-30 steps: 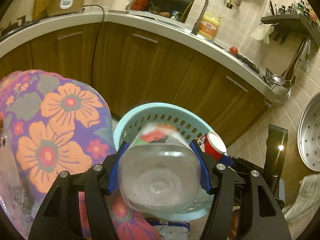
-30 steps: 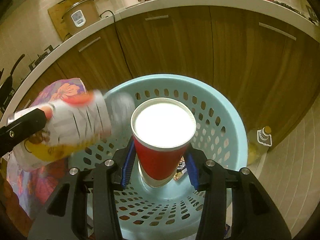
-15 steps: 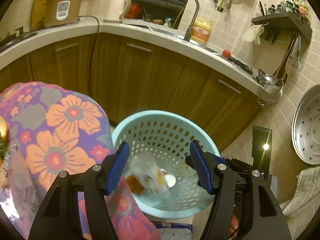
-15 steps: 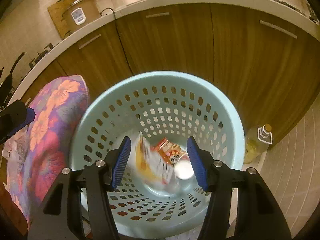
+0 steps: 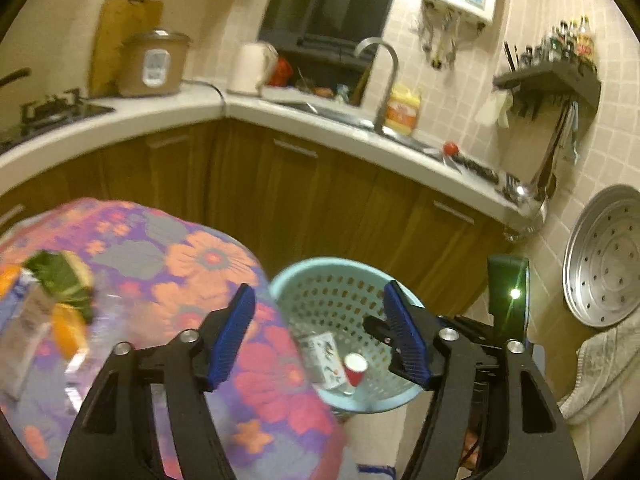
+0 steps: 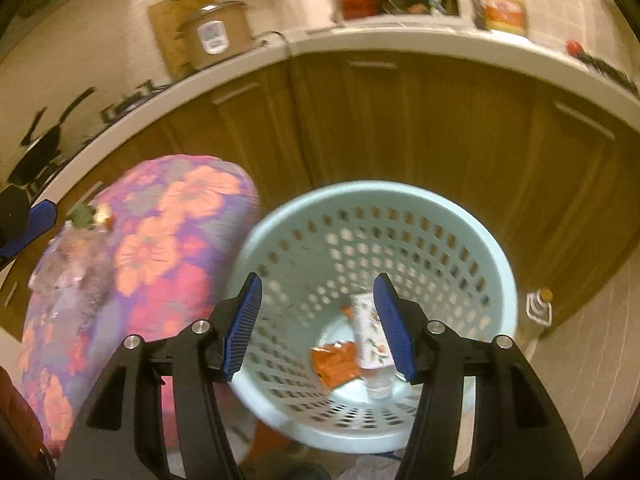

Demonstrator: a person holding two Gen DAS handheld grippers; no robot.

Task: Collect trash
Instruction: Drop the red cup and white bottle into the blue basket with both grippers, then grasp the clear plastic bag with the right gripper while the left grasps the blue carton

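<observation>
Both loads have dropped since a second ago: bottle [image 6: 370, 334] and red cup [image 5: 355, 369] now lie at the bottom of the light-blue basket [image 6: 472, 236], next to an orange wrapper [image 6: 335, 362]. Left gripper [image 5: 320, 334] and right gripper [image 6: 318, 320] both have fingers wide apart, nothing between them, and have pulled up and back from the rim.

Remaining trash: clear crinkled plastic with a green/orange label [image 5: 60, 300], lying on the floral-covered table [image 5: 192, 264], left of the basket. It sits on the left side of that surface, nearer the left gripper.

My read for the next pick:
- Use the left gripper; it's already beside it.
- Keep fingers spread, come in low along the cloth, close on a bunched part, not a loose flap.
- Thin film probably slips and crumples, so squeeze fully before lifting.
- Avoid pinching the tablecloth with it.
- Carry over the basket centre before letting go; light plastic may drift past the rim.

Frames are motion-blurred, so the exact shape of that item is unclear.
</observation>
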